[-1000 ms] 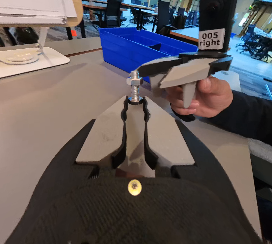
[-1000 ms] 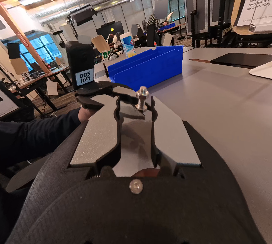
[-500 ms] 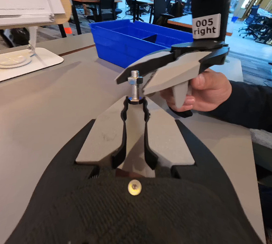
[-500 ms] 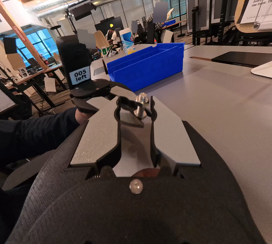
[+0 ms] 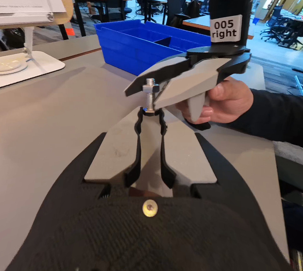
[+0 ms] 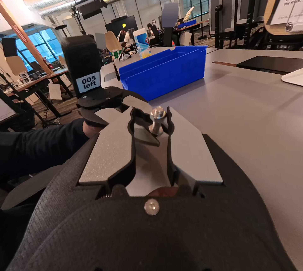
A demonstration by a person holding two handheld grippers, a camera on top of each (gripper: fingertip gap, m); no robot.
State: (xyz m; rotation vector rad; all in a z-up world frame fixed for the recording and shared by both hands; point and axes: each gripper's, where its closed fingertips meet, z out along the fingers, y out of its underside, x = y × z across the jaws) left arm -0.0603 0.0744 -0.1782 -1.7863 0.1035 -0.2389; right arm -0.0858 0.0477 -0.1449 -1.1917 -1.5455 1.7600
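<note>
My left gripper (image 5: 150, 112) is shut on the head of a silver bolt (image 5: 150, 101) and holds it upright just above the grey table (image 5: 49, 115). A hex nut (image 5: 150, 88) sits near the top of the thread. My right gripper (image 6: 150, 110) comes in from the right, level with the nut (image 6: 158, 114). Its jaws stand apart on either side of the nut, and the nut lies close to the right finger (image 6: 170, 120). The right gripper also shows in the left wrist view (image 5: 147, 90), held by a hand (image 5: 226, 102). The left gripper shows in the right wrist view (image 6: 155, 133).
A blue bin (image 5: 131, 53) with a divider stands on the table just behind the grippers; it also shows in the right wrist view (image 6: 164, 79). A sign stand with a white base (image 5: 32, 66) is at the far left. A wipes canister (image 6: 141, 45) stands behind the bin. The table edge runs close on the right (image 5: 272, 140). One gripper's finger ends stand about 4 centimetres off the other's.
My right gripper has moved left toward the bolt until its fingers straddle the nut. Its jaw gap looks unchanged. My left gripper keeps its hold on the bolt.
</note>
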